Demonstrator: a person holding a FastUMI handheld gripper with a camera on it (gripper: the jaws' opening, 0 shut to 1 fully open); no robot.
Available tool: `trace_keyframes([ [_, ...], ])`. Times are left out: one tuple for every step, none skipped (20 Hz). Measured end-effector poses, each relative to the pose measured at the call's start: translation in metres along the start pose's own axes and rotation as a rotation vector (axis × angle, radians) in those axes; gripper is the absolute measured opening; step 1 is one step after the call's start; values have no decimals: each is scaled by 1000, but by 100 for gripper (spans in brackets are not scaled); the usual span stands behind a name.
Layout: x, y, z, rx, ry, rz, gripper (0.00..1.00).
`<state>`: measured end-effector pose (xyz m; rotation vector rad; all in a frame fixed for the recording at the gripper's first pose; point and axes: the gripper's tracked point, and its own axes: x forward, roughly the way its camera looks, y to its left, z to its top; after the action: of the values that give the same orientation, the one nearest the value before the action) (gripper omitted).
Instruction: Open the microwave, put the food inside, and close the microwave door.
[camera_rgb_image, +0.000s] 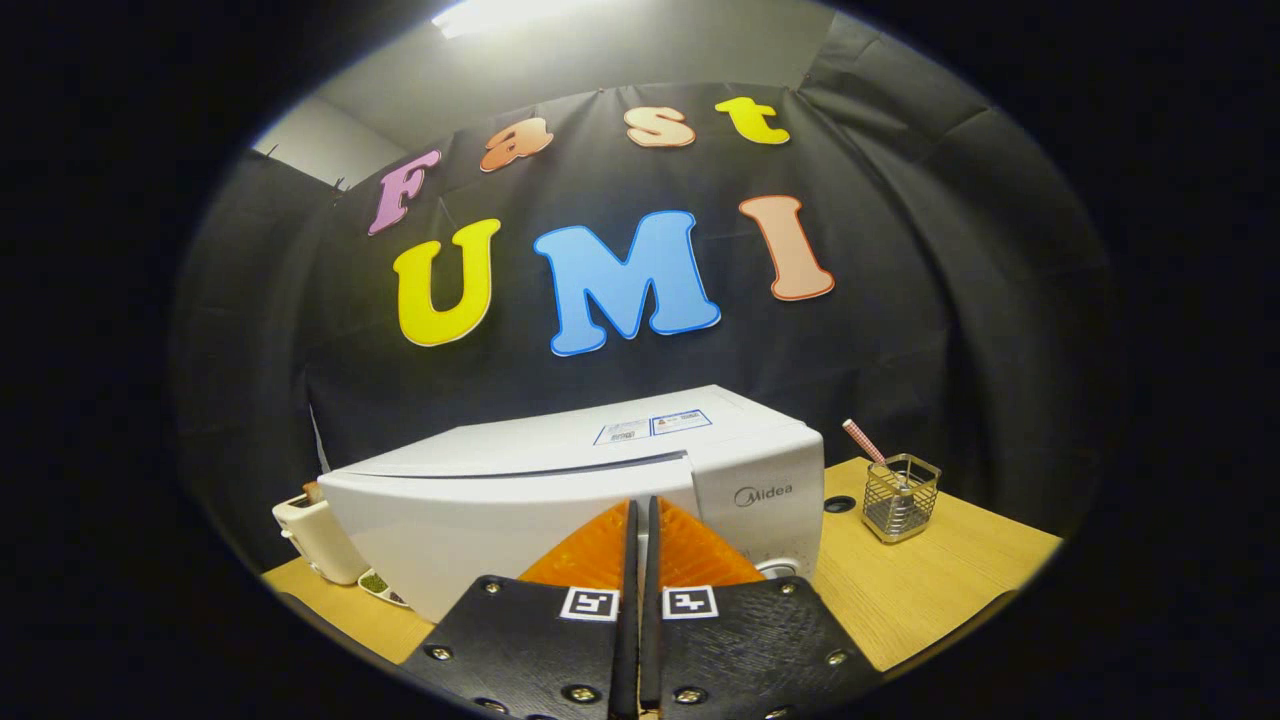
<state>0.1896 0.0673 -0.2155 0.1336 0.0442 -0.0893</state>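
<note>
Tool (640, 520) fingers pressed together, holding nothing, tips at the white boxy microwave (560, 480) door, seemingly shut. We risk skidding off the door and shoving it along the wooden surface (930, 580).

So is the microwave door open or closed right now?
Closed. The microwave door sits flush with its front, with no gap showing inside. The gripper fingers are shut together, empty, right at the door.
</note>
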Motion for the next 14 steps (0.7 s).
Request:
trace_keyframes([
  [2, -1, -1, -20, 1, -4, 2],
  [3, 0, 1, -37, -6, -7, 2],
  [7, 0, 0, -41, -6, -8, 2],
  [12, -2, -1, -44, -6, -11, 2],
  [12, -1, 3, -26, -6, -6, 2],
  [13, -2, 3, -30, 1, -7, 3],
  [8, -2, 2, -51, -11, -3, 2],
  [9, -2, 2, -75, -15, -2, 3],
  [6, -3, 2, -89, -14, 6, 3],
  [2, -5, 6, -86, -1, 2, 3],
  [-3, -9, 5, -84, 14, 1, 3],
  [-9, -13, 10, -90, 18, -5, 8],
  [-17, -15, 15, -89, 22, 6, 10],
  [-28, -11, 24, -83, 23, 29, 21],
])
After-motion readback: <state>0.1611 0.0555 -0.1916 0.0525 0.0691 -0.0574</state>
